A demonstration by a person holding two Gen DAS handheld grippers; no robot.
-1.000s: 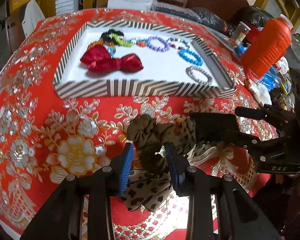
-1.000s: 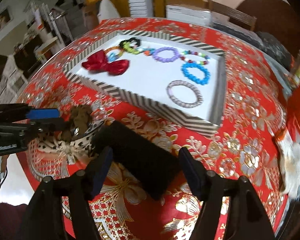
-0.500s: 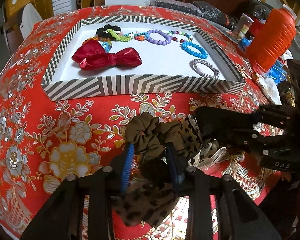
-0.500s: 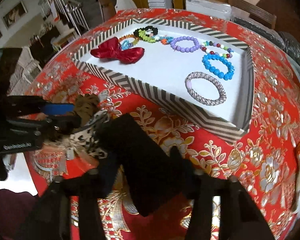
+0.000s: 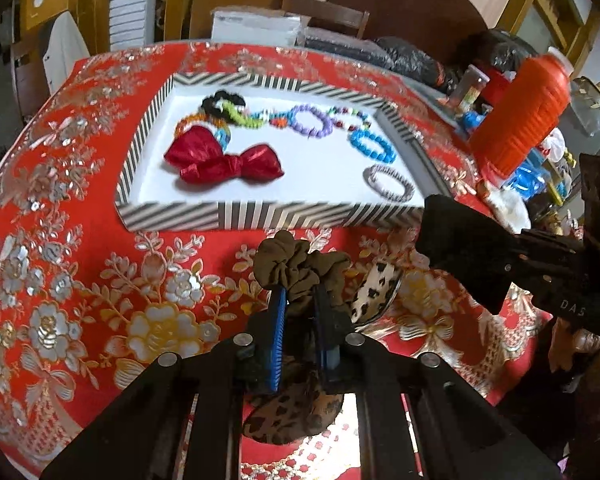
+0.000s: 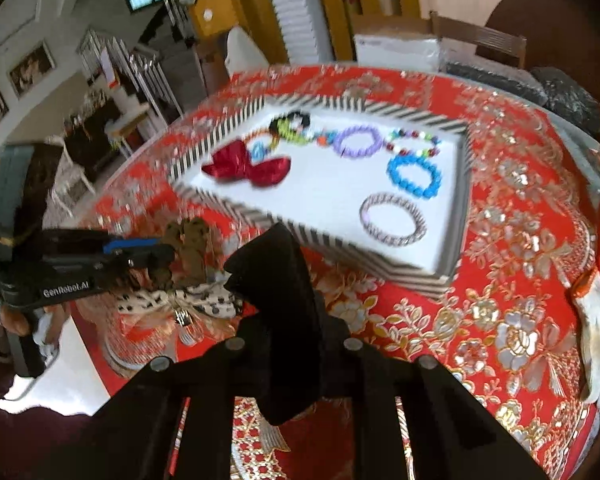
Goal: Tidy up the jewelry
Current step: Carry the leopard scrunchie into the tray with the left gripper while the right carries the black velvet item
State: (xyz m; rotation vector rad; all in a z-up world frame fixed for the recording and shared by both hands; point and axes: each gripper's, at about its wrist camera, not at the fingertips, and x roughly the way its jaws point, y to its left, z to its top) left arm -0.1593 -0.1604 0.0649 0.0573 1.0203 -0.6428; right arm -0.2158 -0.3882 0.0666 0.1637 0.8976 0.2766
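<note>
My left gripper (image 5: 298,300) is shut on an olive-brown scrunchie (image 5: 300,266), held above the red tablecloth in front of the striped tray (image 5: 236,216); it also shows in the right wrist view (image 6: 190,240). My right gripper (image 6: 284,280) is shut on a black velvet piece (image 6: 280,280), seen from the left wrist view (image 5: 460,240) just right of the scrunchie. A leopard-print bow (image 5: 376,290) lies on the cloth between them. The tray holds a red bow (image 5: 224,160), a blue bracelet (image 5: 374,146), a purple bracelet (image 5: 312,120) and a silver bracelet (image 5: 390,182).
An orange bottle (image 5: 520,116) stands right of the tray among clutter. A brown leopard-print cloth (image 5: 292,412) lies under my left gripper. Chairs and a white box (image 5: 256,26) stand behind the table. A white and orange object (image 6: 596,320) lies at the right edge.
Both grippers have closed, the left on the scrunchie and the right on the black piece. Both have lifted away from the cloth, and the tray looks farther off.
</note>
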